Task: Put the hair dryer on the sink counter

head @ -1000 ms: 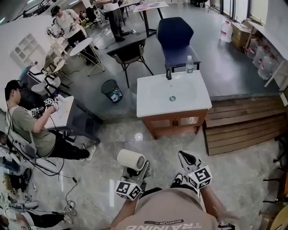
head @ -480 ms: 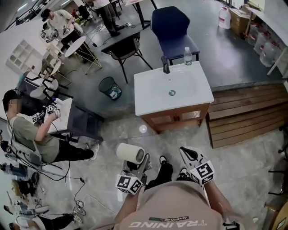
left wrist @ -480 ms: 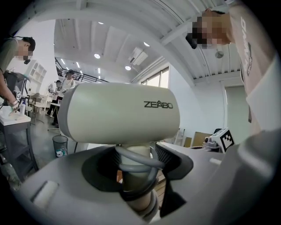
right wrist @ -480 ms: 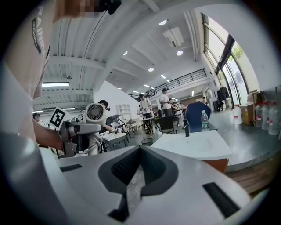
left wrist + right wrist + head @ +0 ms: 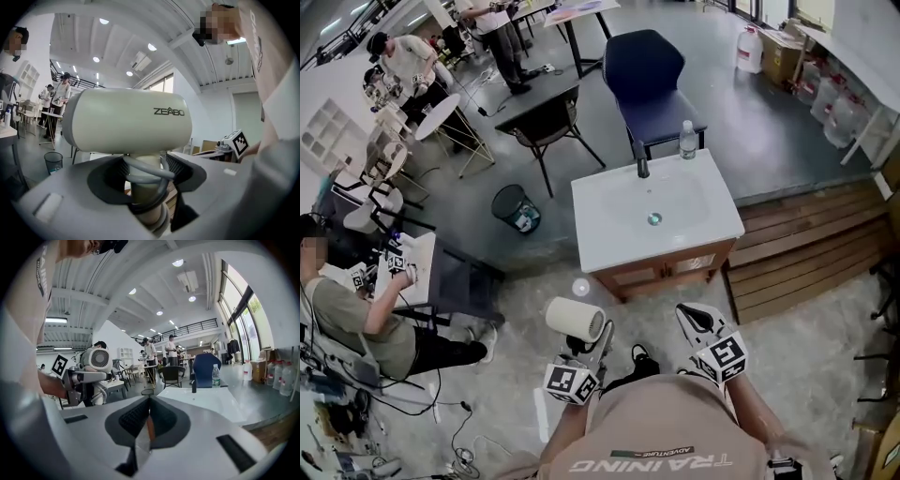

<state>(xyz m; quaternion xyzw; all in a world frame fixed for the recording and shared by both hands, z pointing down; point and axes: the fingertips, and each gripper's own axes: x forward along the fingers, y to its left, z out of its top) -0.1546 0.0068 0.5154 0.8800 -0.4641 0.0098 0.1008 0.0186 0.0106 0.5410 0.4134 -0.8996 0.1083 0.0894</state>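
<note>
Left gripper (image 5: 582, 353): jaws clenched on the handle of the hair dryer (image 5: 575, 319), pads pressing it from both sides. In the left gripper view a grey cord (image 5: 146, 169) is looped round the handle right at the jaws. The dryer is upright, handle down in the grip, cream barrel lying across above it with "ZEABO" printed on its side. The right gripper view shows the barrel's round grille end turned toward the right gripper. Right gripper (image 5: 693, 322): jaws closed tight against each other with nothing between them, held level beside the left one, apart from the dryer. Both grippers are close in front of the person's body over the pale floor. The dryer is off the ground in the left grip, not on the counter (image 5: 614, 246) and well short of its near edge. The counter is a white top on a wood cabinet (image 5: 667, 270), with the basin sunk in the middle and a drain (image 5: 654, 218) at its centre. A dark faucet (image 5: 643, 168) stands at the far rim and a water bottle (image 5: 687, 139) at the far right corner. Beyond it is a blue chair (image 5: 643, 71). Off to its left is a bin (image 5: 515, 207), and a wooden platform (image 5: 802, 261) lies to the right. A seated person (image 5: 358, 321) is at the far left of the head view.
</note>
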